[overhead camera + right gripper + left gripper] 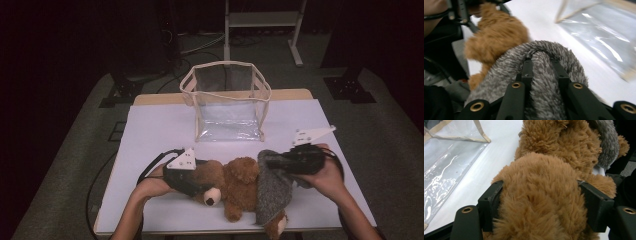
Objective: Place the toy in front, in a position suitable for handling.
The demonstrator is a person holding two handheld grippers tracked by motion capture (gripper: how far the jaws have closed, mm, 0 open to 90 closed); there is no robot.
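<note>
Right gripper [544,62]: clenched on a fold of the grey fuzzy cloth [506,75], the weave bunched between its two black jaws and arched over their tips. In the high view this right gripper [270,161] sits near the right edge of the desk, held in the person's right hand [327,175], with the grey cloth [272,187] hanging from it down toward the front edge.

Left gripper [540,202]: its jaws stand either side of the teddy bear [541,195], the brown fur filling the gap and bulging over both pads. The fur hides the pad faces, so how hard they press cannot be told. In the high view the left gripper [200,177] lies left of centre near the front edge, at the bear's head end, with the left hand [150,186] behind it.

The teddy bear [240,185] lies on its side along the front edge of the white desk [150,130], between the two grippers, with the cloth draped over its right end.

A clear plastic bag [227,100] with beige trim stands open at the middle of the far edge, well apart from the bear.
</note>
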